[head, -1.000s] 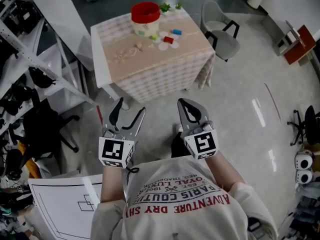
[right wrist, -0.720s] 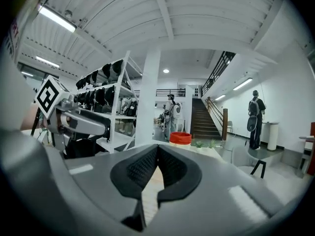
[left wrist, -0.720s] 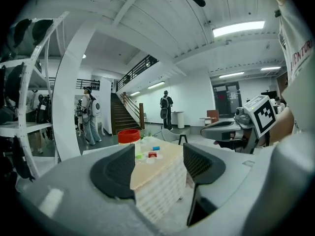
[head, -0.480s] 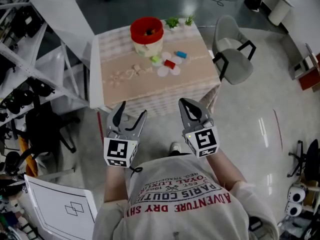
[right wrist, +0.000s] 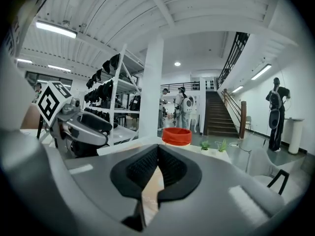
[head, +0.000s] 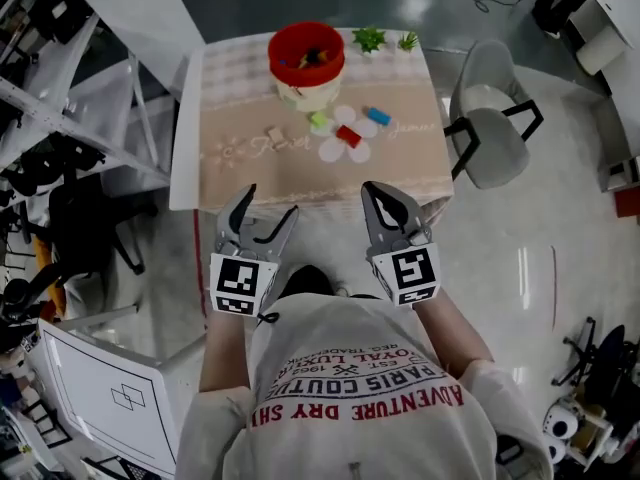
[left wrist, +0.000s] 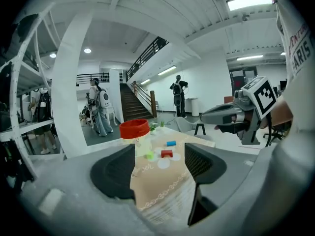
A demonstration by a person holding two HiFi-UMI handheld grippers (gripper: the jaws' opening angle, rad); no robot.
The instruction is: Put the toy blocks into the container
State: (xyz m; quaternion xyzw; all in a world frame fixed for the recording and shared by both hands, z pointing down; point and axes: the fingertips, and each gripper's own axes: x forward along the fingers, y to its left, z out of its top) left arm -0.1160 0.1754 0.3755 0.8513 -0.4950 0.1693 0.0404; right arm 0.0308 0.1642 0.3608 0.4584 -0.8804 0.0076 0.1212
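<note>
Since the earlier frames the person has walked up to the table. The tabletop (head: 240, 173), which sat far off near the top of the head view, now lies just ahead of both claws, and the grey chair (head: 487, 133) has slid to the right.

The left claw (head: 272, 203) is released. Its jaws have just been opening a little wider, and nothing is between them; its own view shows only the tablecloth through the gap. That spread looks like preparation for a first pick. The right claw (head: 385, 201) is clenched on nothing, with its pads drawn together to a narrow slit, so it seems to be idle for now. Both are held level and side by side, short of the near table edge, as one carries tools on an approach.

The blocks are not yet in reach. A green block (head: 319, 120), a red block (head: 348, 136) and a blue block (head: 378, 116) lie loose in the middle of the tabletop, near one another. A small pale piece (head: 274, 135) lies apart to their left. The red container (head: 306, 56) stands upright behind them near the far edge, and some coloured bits seem to be inside it already. Standing so close behind the blocks, it should make for short carries.
</note>
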